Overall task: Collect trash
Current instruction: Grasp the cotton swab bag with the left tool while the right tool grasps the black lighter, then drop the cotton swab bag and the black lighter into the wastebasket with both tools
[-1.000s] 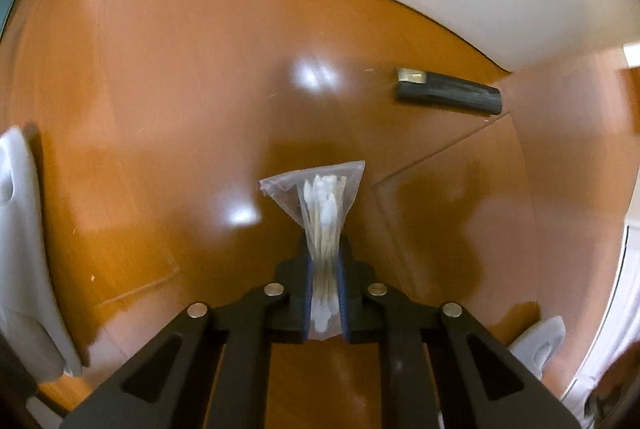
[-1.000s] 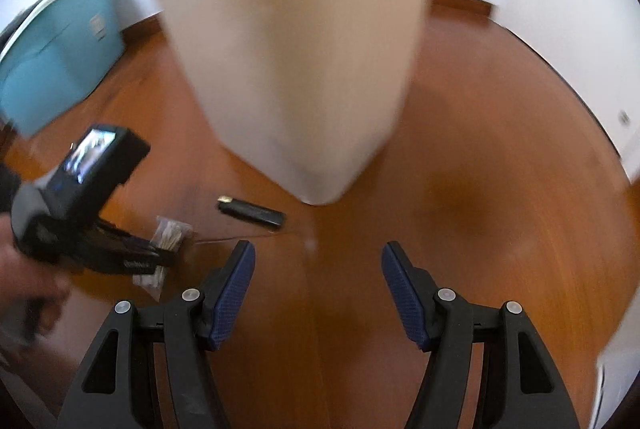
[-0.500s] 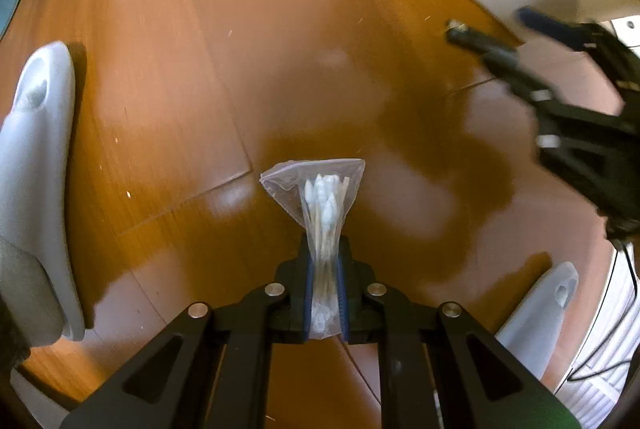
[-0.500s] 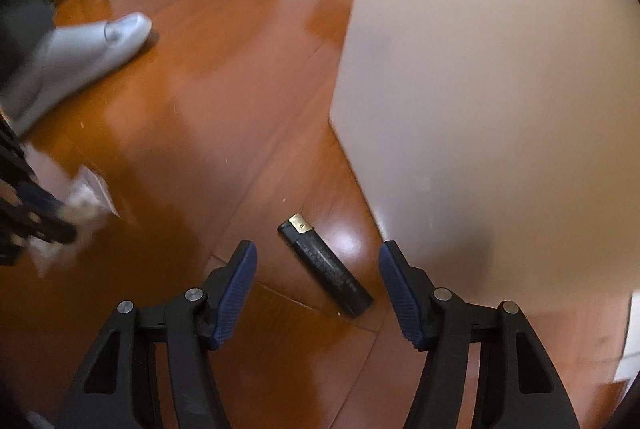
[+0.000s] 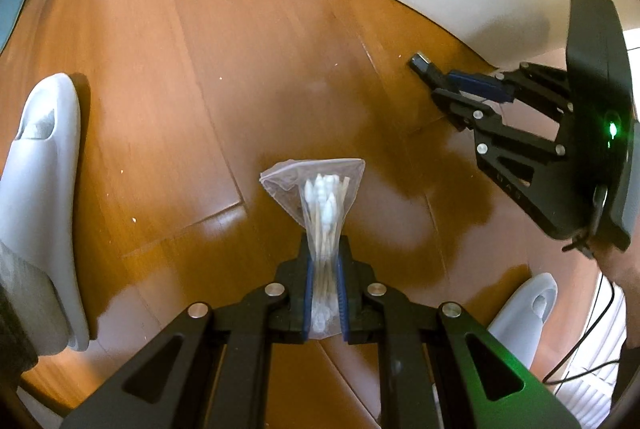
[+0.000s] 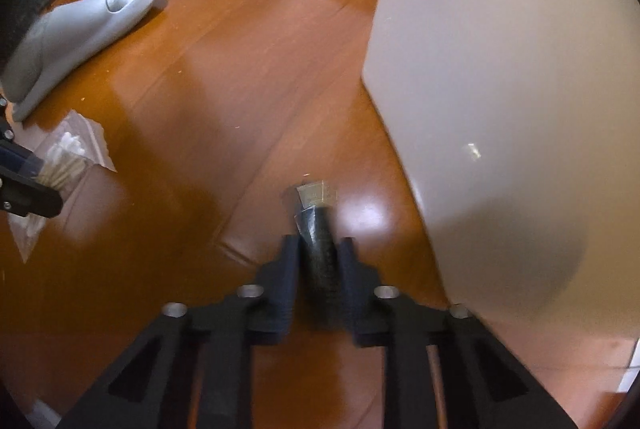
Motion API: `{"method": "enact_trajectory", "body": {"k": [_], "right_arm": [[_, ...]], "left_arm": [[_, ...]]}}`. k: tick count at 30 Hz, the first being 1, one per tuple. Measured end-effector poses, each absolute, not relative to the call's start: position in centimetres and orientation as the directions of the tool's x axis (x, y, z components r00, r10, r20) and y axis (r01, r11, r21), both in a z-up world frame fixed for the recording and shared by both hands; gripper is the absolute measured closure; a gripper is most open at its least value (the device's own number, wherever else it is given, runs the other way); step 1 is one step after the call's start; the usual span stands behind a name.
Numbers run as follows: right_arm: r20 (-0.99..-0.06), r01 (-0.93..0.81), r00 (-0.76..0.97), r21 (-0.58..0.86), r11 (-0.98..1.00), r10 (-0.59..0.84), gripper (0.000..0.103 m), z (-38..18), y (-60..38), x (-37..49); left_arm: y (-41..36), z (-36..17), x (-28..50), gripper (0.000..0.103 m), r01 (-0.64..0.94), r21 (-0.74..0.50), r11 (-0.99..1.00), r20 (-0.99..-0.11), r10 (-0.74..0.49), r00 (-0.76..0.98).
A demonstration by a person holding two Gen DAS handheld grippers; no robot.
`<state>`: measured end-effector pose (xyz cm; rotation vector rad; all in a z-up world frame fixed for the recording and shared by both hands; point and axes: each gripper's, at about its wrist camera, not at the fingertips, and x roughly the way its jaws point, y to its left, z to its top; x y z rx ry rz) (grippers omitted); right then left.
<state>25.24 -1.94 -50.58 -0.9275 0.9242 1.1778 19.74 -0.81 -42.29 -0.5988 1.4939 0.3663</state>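
Beside the bin (image 6: 500, 69), right jaws clamping black lighter (image 6: 318, 245); left view alone: jaws pinching swab bag (image 5: 320, 201)

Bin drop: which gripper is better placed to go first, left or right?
Right, probably. The right gripper is closed around the black lighter right beside the beige bin. The left gripper holds the bag of cotton swabs farther from it.

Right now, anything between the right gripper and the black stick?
No. The right gripper already brackets the black stick on the floor, jaws closed against it. Bin stands just right, clear of the grasp.
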Motion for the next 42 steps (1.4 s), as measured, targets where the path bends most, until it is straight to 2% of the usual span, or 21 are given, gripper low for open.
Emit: {"method": "enact_trajectory", "body": {"k": [4,7,10,14,17,20,23,28,30,32,33,34,35,39,42], "right_arm": [[-0.934,-0.982,0.136,-0.081,0.173,0.33,0.085,-49.8,-3.0,23.9],[-0.918,-0.973,0.14,-0.059,0.223,0.371,0.085,-48.5,-4.3,22.7],[-0.878,-0.94,0.166,-0.004,0.341,0.448,0.085,-44.7,-6.4,21.8],[-0.823,-0.885,0.229,0.048,0.464,0.521,0.085,-40.3,-9.3,21.2],[-0.791,-0.848,0.262,0.085,0.523,0.553,0.085,-38.2,-11.1,20.6],[-0.772,-0.829,0.288,0.095,0.551,0.567,0.085,-36.7,-12.0,20.0],[-0.758,-0.811,0.313,0.1,0.576,0.573,0.085,-36.0,-13.0,20.1],[-0.743,-0.779,0.341,0.12,0.615,0.576,0.085,-35.2,-15.0,21.2],[-0.737,-0.768,0.352,0.124,0.628,0.577,0.085,-34.7,-15.7,21.5],[-0.73,-0.764,0.363,0.124,0.634,0.579,0.085,-34.0,-16.5,21.6],[-0.727,-0.763,0.368,0.121,0.635,0.58,0.085,-33.6,-16.7,21.7],[-0.721,-0.762,0.378,0.114,0.637,0.58,0.085,-33.0,-17.3,21.9],[-0.718,-0.76,0.384,0.11,0.64,0.58,0.085,-32.4,-17.7,22.1],[-0.683,-0.743,0.402,0.147,0.653,0.61,0.085,-29.7,-18.8,22.9],[-0.627,-0.746,0.407,0.191,0.637,0.664,0.085,-25.1,-19.1,24.3]], "left_arm": [[1.1,-41.6,19.8,0.093,-0.589,-0.153,0.793,-0.988,-0.125,0.089],[2.5,-37.7,19.9,0.093,-0.587,-0.154,0.795,-0.984,-0.07,0.164],[2.4,-32.4,20.9,0.093,-0.555,-0.166,0.815,-0.96,-0.006,0.279],[1.6,-22.9,24.3,0.093,-0.436,-0.218,0.873,-0.863,0.036,0.505],[1.1,-16.6,28.3,0.093,-0.295,-0.227,0.928,-0.767,0.016,0.642],[1.7,-16.7,34.4,0.093,-0.188,-0.23,0.955,-0.818,-0.085,0.569],[3.1,-20.1,40.9,0.093,-0.163,-0.237,0.958,-0.903,-0.156,0.4],[4.4,-25.5,45.6,0.093,-0.195,-0.151,0.969,-0.973,-0.111,0.202],[4.5,-25.8,45.3,0.092,-0.216,-0.143,0.966,-0.974,-0.099,0.203],[4.4,-25.4,44.9,0.085,-0.21,-0.14,0.968,-0.971,-0.094,0.218],[4.4,-25.1,44.5,0.069,-0.211,-0.142,0.967,-0.968,-0.092,0.232],[4.1,-24.7,44.8,0.036,-0.208,-0.147,0.967,-0.966,-0.095,0.241],[4.2,-24.4,44.5,0.015,-0.212,-0.157,0.965,-0.963,-0.101,0.251],[5.5,-22.1,41.0,0.015,-0.237,-0.21,0.949,-0.935,-0.125,0.331],[8.0,-18.7,38.9,0.015,-0.307,-0.217,0.927,-0.931,-0.101,0.352]]}}
